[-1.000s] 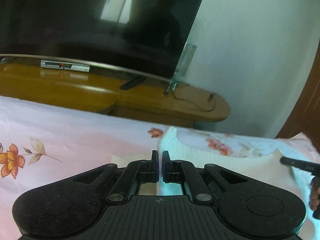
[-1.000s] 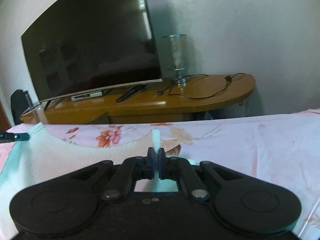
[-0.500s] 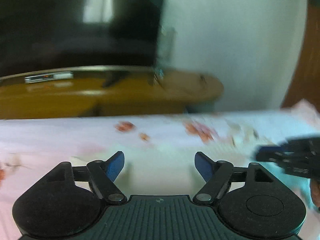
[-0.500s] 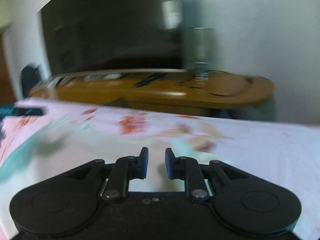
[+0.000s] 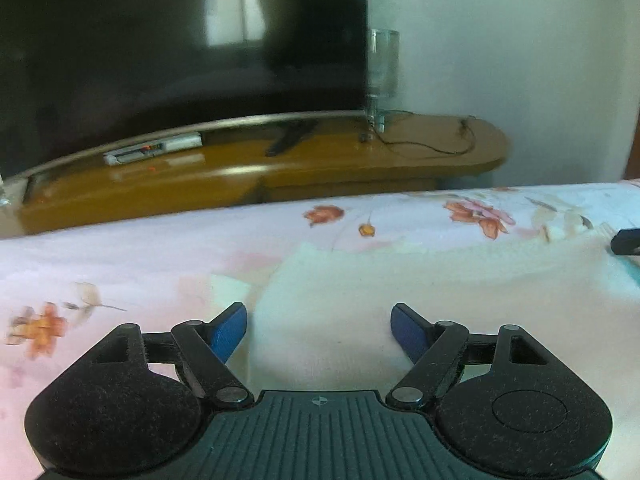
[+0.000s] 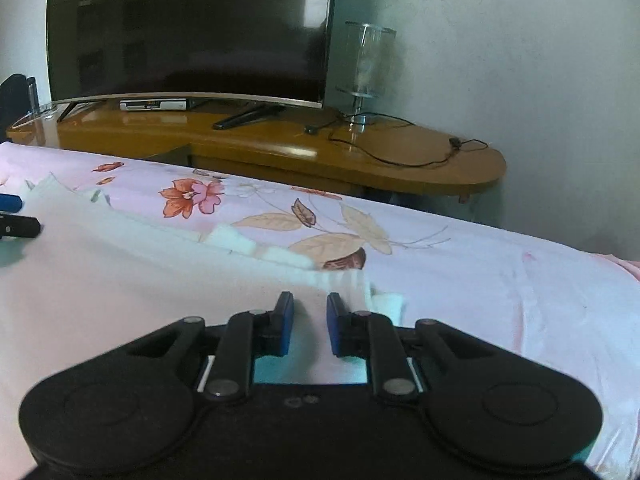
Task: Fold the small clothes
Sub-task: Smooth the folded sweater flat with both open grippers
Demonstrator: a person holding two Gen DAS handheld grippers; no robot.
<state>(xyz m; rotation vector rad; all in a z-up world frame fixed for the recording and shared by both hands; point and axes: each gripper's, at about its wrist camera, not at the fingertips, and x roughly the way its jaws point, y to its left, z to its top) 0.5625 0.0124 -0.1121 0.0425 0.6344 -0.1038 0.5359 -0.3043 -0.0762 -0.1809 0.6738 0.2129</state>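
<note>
On one floral sheet (image 6: 460,264), two parted tools flank one garment (image 5: 340,320).

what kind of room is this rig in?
Most likely a home bedroom: the white garment lies on a floral bedsheet, and past it a large TV and a glass lamp stand on a wooden stand.

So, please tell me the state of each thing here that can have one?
Left tool: open wide, holding nothing.
Right tool: open narrowly, holding nothing.
White garment: lying flat on the floral sheet, released.
Television: screen dark.
Set-top box: small display lit.
</note>
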